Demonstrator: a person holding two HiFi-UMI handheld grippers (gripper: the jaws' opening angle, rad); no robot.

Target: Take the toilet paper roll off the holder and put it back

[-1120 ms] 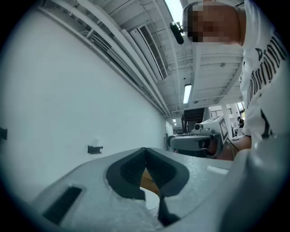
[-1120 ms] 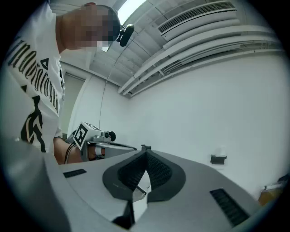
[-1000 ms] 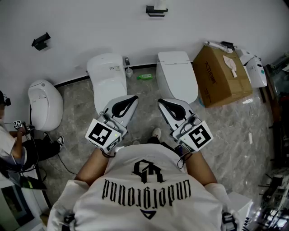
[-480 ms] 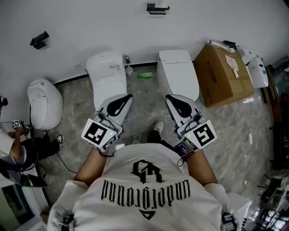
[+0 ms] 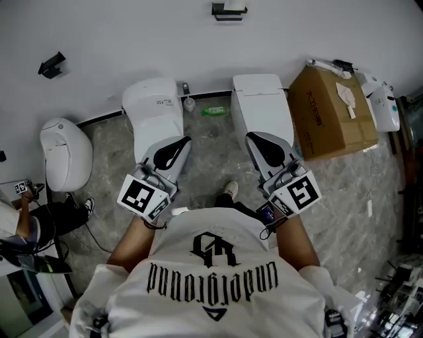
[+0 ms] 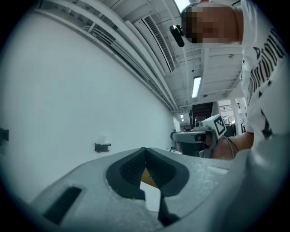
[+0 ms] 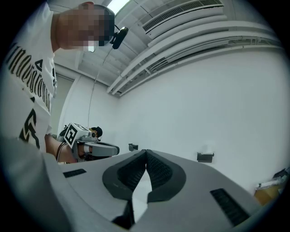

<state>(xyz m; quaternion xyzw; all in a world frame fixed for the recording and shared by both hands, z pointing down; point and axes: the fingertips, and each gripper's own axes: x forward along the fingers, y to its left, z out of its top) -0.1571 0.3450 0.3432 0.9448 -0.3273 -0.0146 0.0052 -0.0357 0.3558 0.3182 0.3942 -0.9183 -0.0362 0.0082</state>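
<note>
— Starting at the far left?
— On the grey veined floor (image 5: 112,142), a rounded white toilet (image 5: 65,153). Above it on the white wall (image 5: 132,39), a small black bracket (image 5: 51,65).

— And next along?
— A second toilet (image 5: 157,112) with the lid down, and just in front of it the left gripper (image 5: 187,140), held level. Closed tip to tip in the left gripper view, with nothing pinched between the pads and only a sliver of brown far behind the gap.

— In the middle?
— A green bottle (image 5: 213,111) lying by the wall between two toilets, and nearer, a pale shoe (image 5: 229,191). High on the wall, the black holder (image 5: 228,9), well apart from both grippers.

— And the toilet paper roll (image 7: 208,147)?
— On top of that holder, as far as can be told. Just a faint pale shape, hard to separate from the white wall.

— Right side?
— A third toilet (image 5: 259,105), square-lidded, then the right gripper (image 5: 251,136) in front of it, also level, pressed closed on nothing. Further right, a cardboard box (image 5: 334,112) against the wall, with a white appliance (image 5: 384,104) just beside it.
</note>
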